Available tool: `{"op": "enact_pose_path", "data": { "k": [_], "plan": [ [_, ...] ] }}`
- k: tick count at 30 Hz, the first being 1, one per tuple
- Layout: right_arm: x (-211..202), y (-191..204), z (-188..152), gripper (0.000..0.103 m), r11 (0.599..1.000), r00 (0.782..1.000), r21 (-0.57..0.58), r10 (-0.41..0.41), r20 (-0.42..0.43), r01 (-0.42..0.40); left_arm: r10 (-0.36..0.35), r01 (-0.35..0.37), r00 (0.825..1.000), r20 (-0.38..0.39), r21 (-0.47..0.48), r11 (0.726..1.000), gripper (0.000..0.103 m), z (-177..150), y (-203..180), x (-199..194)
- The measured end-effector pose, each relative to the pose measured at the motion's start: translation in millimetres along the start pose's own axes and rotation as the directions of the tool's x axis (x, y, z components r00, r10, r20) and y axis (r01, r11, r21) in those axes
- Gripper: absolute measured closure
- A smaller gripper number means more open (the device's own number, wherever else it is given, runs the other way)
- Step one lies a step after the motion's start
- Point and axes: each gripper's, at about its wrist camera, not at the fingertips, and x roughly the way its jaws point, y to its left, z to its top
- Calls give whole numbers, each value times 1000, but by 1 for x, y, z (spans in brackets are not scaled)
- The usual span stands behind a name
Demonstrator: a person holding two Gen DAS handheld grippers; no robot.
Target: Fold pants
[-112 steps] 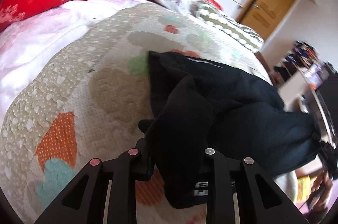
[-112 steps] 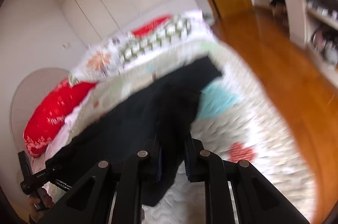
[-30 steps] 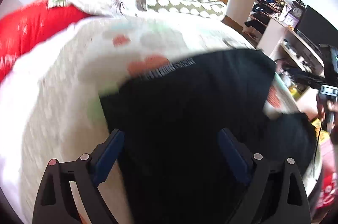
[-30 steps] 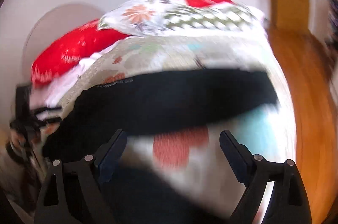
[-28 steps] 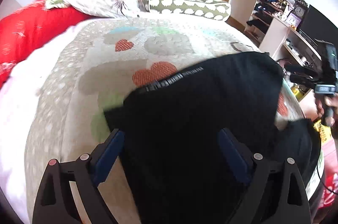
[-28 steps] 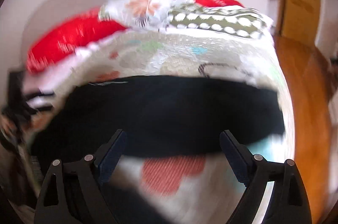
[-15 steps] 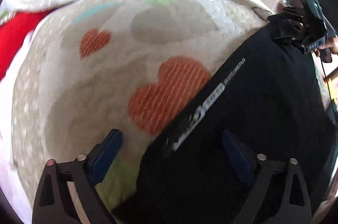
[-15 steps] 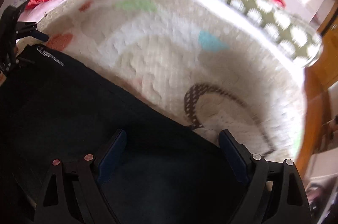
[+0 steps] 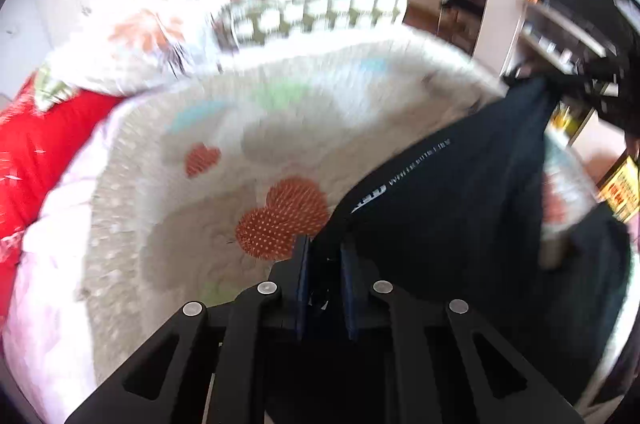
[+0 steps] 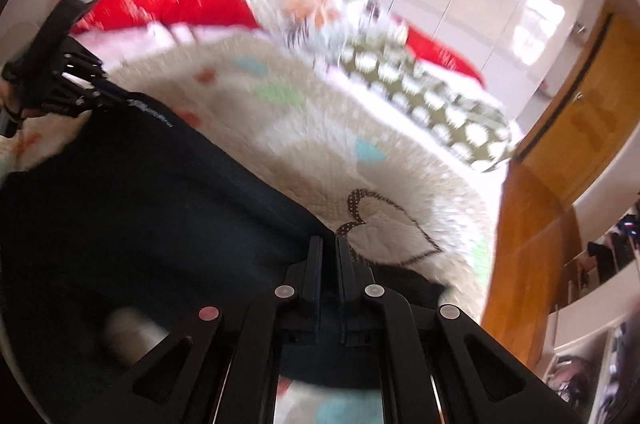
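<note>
The black pants (image 9: 460,224) are spread across the near part of the quilt (image 9: 168,224), their far edge running between the two tools. One corner of that edge is pinched by the left gripper (image 9: 324,252), whose jaws are closing; the other is clamped in the narrowed right gripper (image 10: 329,252). Bare quilt is left open beyond, up to the pillows (image 10: 432,100).
</note>
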Motion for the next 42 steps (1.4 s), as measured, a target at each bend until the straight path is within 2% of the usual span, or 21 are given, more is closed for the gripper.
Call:
{"op": "enact_pose_path", "data": {
  "k": [3, 5, 8, 10, 12, 15, 16, 18, 20, 22, 24, 26, 28, 30, 32, 34, 36, 37, 39, 40, 42],
  "plan": [
    [-74, 23, -22, 99, 1000, 996, 8, -15, 87, 14, -48, 53, 994, 102, -45, 998, 89, -34, -23, -67],
    [-117, 42, -45, 99, 1000, 991, 22, -10, 130, 7, -52, 62, 986, 161, -60, 996, 89, -71, -49, -101],
    [-158, 79, -86, 99, 998, 990, 54, 15, 141, -22, -80, 100, 981, 178, -108, 989, 89, -128, -75, -120],
    [-165, 102, -115, 99, 995, 993, 80, 45, 111, -54, -104, 131, 981, 161, -166, 977, 89, -162, -79, -122],
    [-157, 122, -142, 99, 988, 993, 117, 96, 64, -103, -181, 204, 977, 112, -263, 943, 90, -194, -75, -107],
    [-129, 139, -175, 99, 973, 989, 186, 145, -11, -140, -160, 162, 987, 32, -314, 936, 89, -223, -81, -81],
    [-116, 143, -186, 99, 960, 982, 223, 184, -50, -169, -178, 176, 984, 24, -329, 928, 88, -229, -82, -77],
    [-112, 154, -193, 95, 959, 978, 227, 191, -88, -167, -173, 173, 984, 29, -328, 929, 86, -229, -85, -83],
    [-126, 158, -191, 91, 953, 977, 238, 206, -64, -185, -172, 180, 984, 51, -318, 931, 77, -226, -83, -97],
    [-140, 155, -184, 68, 940, 972, 261, 233, -25, -218, -163, 178, 984, 75, -322, 930, 51, -225, -72, -114],
    [-154, 144, -175, 54, 923, 973, 311, 225, 43, -227, -147, 178, 983, 113, -344, 922, 46, -230, -55, -138],
    [-156, 129, -167, 50, 902, 975, 370, 205, 88, -223, -123, 168, 983, 138, -391, 905, 40, -226, -42, -146],
    [-152, 106, -161, 47, 881, 986, 443, 129, 108, -164, -55, 117, 987, 154, -427, 897, 29, -229, -37, -148],
    [-139, 80, -161, 45, 834, 995, 546, 31, 92, -76, 23, 43, 990, 137, -459, 888, 28, -226, -33, -140],
    [-117, 58, -167, 45, 762, 999, 646, -1, 46, -29, 38, 13, 995, 97, -474, 880, 28, -221, -33, -124],
    [-92, 42, -173, 43, 709, 1000, 704, 28, 12, -29, 16, 22, 997, 73, -489, 872, 28, -214, -35, -106],
    [-67, 38, -177, 43, 655, 993, 750, 117, 23, -94, -1, 25, 999, 49, -479, 877, 28, -207, -43, -93],
    [-60, 40, -176, 43, 644, 989, 756, 142, 32, -117, 1, 11, 1000, 26, -467, 884, 29, -203, -46, -86],
    [-59, 45, -171, 43, 669, 996, 742, 87, -14, -48, 32, -31, 999, -6, -447, 894, 29, -191, -44, -75],
    [-68, 51, -165, 43, 688, 999, 726, 25, -37, 9, 43, -43, 999, -9, -437, 898, 29, -189, -46, -74],
    [-90, 64, -155, 43, 727, 999, 686, 16, 31, -33, 38, -37, 999, -6, -432, 901, 29, -184, -47, -70]
  ]
}}
